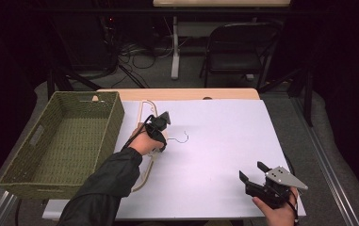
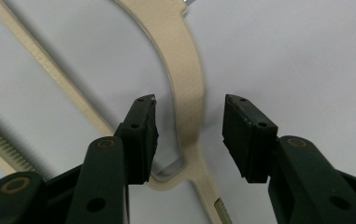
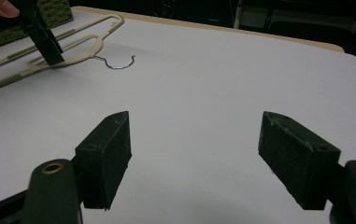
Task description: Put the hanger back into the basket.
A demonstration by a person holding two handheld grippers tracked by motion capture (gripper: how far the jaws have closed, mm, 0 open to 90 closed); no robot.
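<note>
A cream wooden clothes hanger lies flat on the white sheet that covers the tabletop, near the sheet's left edge, its metal hook pointing toward the middle. The left gripper is down over the hanger's neck; in the left gripper view its jaws stand released, one on either side of the hanger's curved shoulder, neither pad touching the wood. The notch where shoulder meets the lower bar sits just beneath the left jaw in that view. A green woven basket stands at the tabletop's left edge, just beside the hanger. The right gripper hovers near the near right corner of the sheet, well apart from the hanger; its jaws are spread wide over bare sheet with nothing between them. From the right gripper view the hanger and hook lie far off toward the far left corner, with the left gripper planted on them.
</note>
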